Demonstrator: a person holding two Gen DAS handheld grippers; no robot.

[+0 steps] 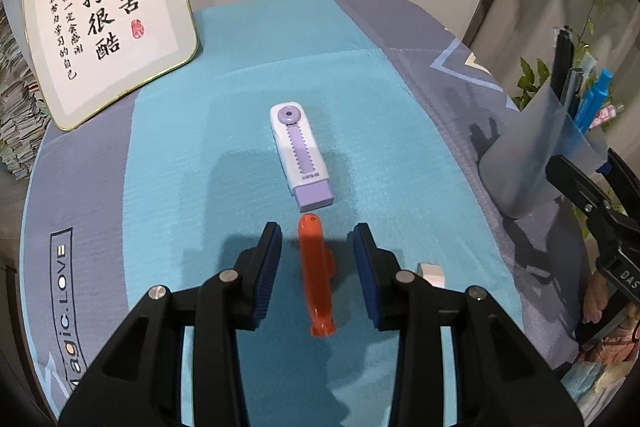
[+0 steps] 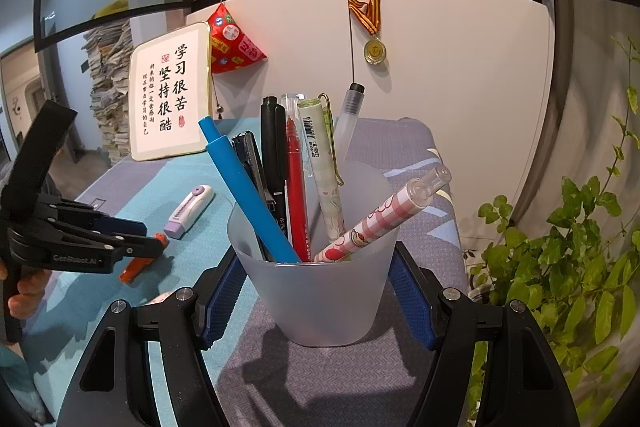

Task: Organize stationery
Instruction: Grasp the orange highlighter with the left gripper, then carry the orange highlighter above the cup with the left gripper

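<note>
An orange pen-like tool [image 1: 316, 275] lies on the teal cloth [image 1: 180, 167]. My left gripper [image 1: 317, 231] is open and straddles it from above, with a gap on each side of the tool. Just beyond lies a white and purple slide eraser [image 1: 302, 155], and a small white eraser [image 1: 432, 273] peeks out by the right finger. My right gripper [image 2: 318, 295] is shut on a frosted plastic cup [image 2: 320, 323] that stands on the grey cloth and holds several pens, among them a blue one [image 2: 248, 195]. The right wrist view shows the left gripper [image 2: 156, 243] low over the orange tool [image 2: 136, 269].
A framed calligraphy board [image 1: 108, 15] leans at the back left of the table. White cupboard doors with a hanging medal [image 2: 375, 51] stand behind. A leafy plant [image 2: 560, 267] is right of the cup. Stacked papers [image 2: 108, 95] rise beyond the table's left edge.
</note>
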